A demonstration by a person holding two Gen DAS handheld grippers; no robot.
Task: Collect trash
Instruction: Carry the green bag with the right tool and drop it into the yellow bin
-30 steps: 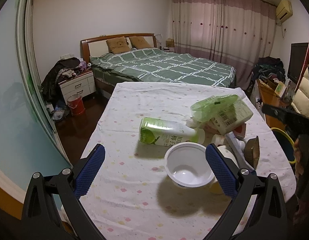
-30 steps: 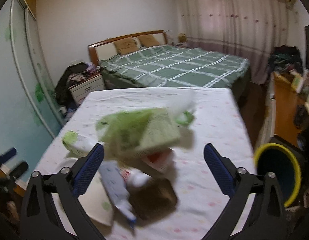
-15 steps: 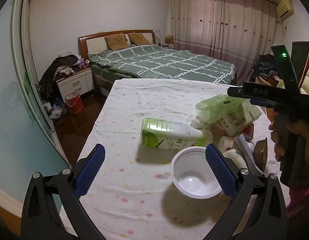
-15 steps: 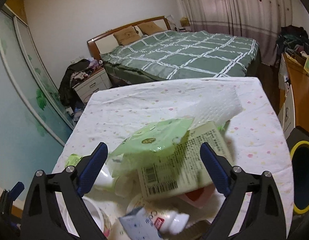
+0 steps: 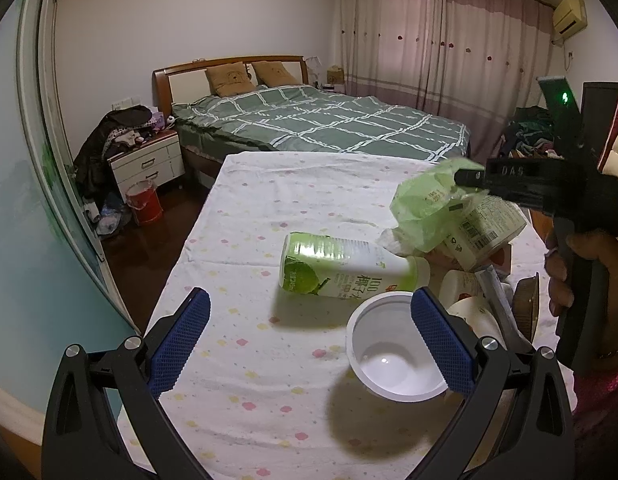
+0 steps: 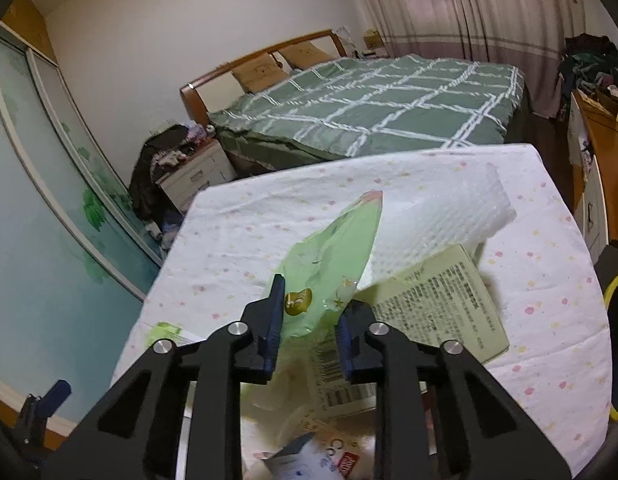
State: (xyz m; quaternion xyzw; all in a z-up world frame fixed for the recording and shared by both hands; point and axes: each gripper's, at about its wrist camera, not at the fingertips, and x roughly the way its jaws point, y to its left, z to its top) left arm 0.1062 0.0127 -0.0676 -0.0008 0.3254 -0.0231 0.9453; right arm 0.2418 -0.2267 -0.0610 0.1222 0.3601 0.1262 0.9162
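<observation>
A pile of trash lies on the right part of the table. My right gripper (image 6: 311, 306) is shut on a green plastic wrapper (image 6: 333, 258), which also shows in the left wrist view (image 5: 427, 204). Under it lie a printed pale green pack (image 6: 441, 304) and a white paper towel (image 6: 441, 216). My left gripper (image 5: 305, 334) is open and empty above the table's front, just left of a white plastic cup (image 5: 395, 356). A green and white drink carton (image 5: 341, 268) lies on its side beyond the left gripper.
The table has a white flowered cloth (image 5: 269, 208). More small packs and a brown item (image 5: 527, 304) lie at the right edge. A yellow-rimmed bin (image 6: 617, 300) stands on the floor to the right. A bed (image 5: 321, 120) and a nightstand (image 5: 147, 162) are beyond.
My right gripper has closed its jaws on the green wrapper, which now stands crumpled and raised. My left gripper has stayed open with little movement.
</observation>
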